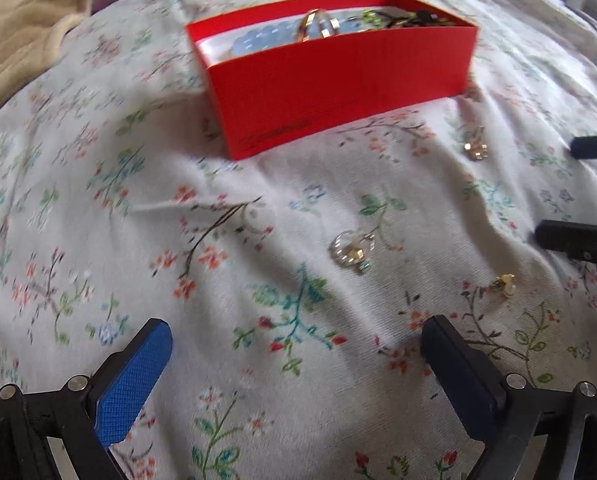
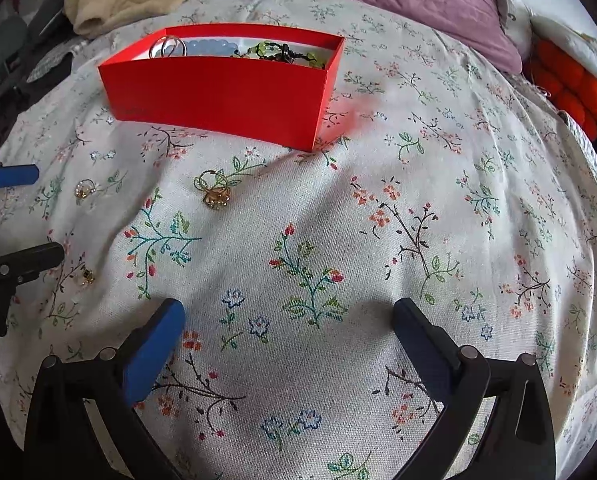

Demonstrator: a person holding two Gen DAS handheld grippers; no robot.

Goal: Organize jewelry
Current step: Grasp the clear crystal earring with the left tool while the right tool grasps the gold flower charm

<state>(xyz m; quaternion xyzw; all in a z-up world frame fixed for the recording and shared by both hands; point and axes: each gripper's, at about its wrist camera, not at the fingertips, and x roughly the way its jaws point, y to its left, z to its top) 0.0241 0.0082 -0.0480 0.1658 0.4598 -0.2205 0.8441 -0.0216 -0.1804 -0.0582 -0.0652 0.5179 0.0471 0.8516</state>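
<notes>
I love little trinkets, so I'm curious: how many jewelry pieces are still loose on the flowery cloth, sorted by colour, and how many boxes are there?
Gold-toned loose pieces: 2, a ring and a small earring
Silvery loose pieces: 1, a ring cluster
Red boxes: 1
Total: 4

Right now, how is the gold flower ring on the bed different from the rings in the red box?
The gold flower ring lies loose on the flowered bedspread, while the plain bands sit inside the red box. The flower ring carries a chunky cluster on top; the boxed bands look smooth and bare. The flower ring lies alone; the bands lean together beside blue beads. Both kinds are shiny metal hoops.
</notes>
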